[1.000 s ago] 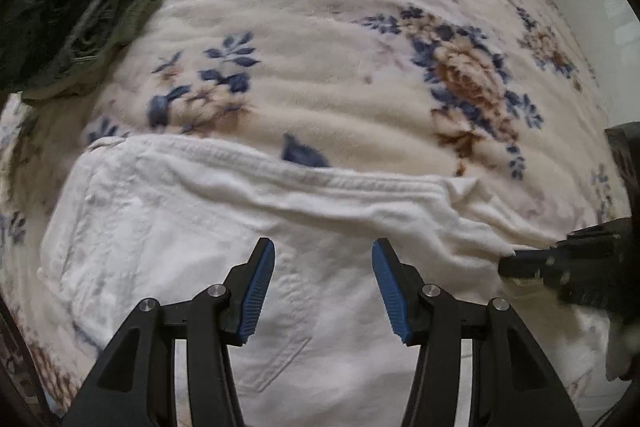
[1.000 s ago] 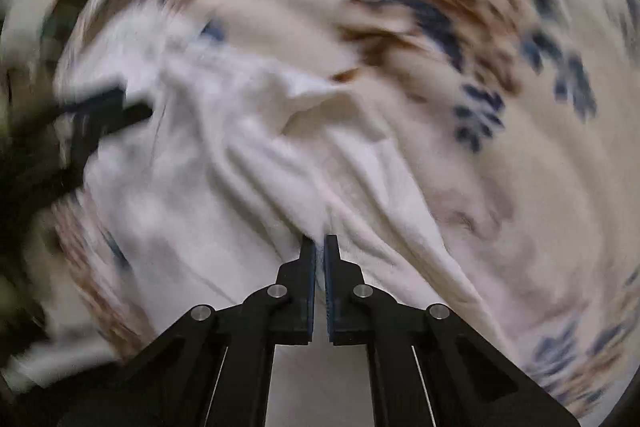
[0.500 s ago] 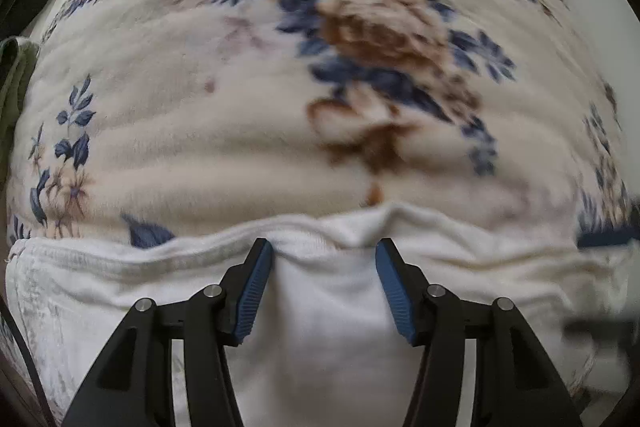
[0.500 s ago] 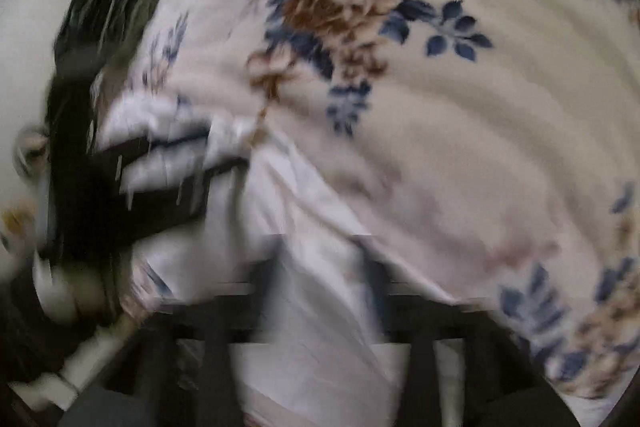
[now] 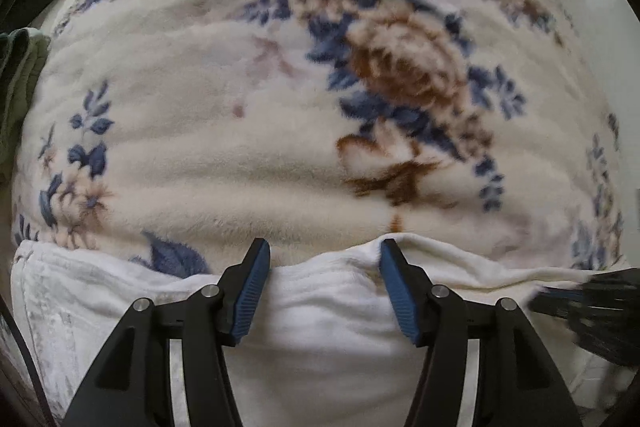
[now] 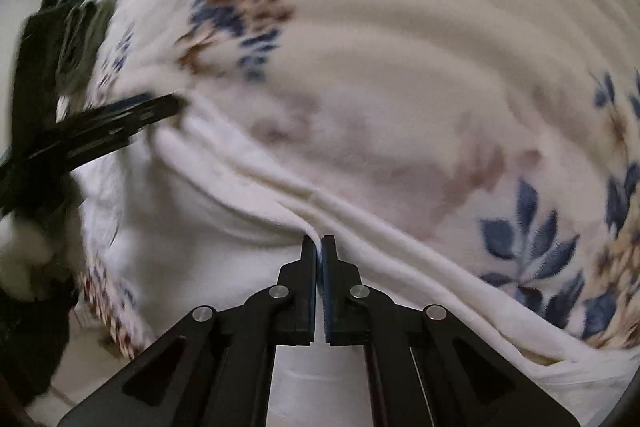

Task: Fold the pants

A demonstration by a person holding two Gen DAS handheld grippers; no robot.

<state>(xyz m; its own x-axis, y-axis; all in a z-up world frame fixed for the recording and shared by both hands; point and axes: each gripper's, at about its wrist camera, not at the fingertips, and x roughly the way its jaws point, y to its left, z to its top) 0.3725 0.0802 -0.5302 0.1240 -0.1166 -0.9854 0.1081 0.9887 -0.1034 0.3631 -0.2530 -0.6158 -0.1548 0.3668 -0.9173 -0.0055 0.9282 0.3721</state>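
Right hand-held gripper (image 6: 319,247) pinches pants (image 6: 208,223) edge; left hand-held gripper (image 5: 325,254) spread above.

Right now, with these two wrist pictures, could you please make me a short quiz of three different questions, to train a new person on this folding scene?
1. True or false: the right gripper is pinched shut on the top edge of the white pants.
2. Multiple choice: what lies under the pants? A) a bare wooden table B) a floral blanket C) a metal tray
3. Short answer: how do the jaws of the left gripper stand, and what is between them?

Key
1. True; a fold of the edge sits between the closed pads.
2. B
3. They stand apart, having just opened a little further; the pants' edge lies between them, not pinched.
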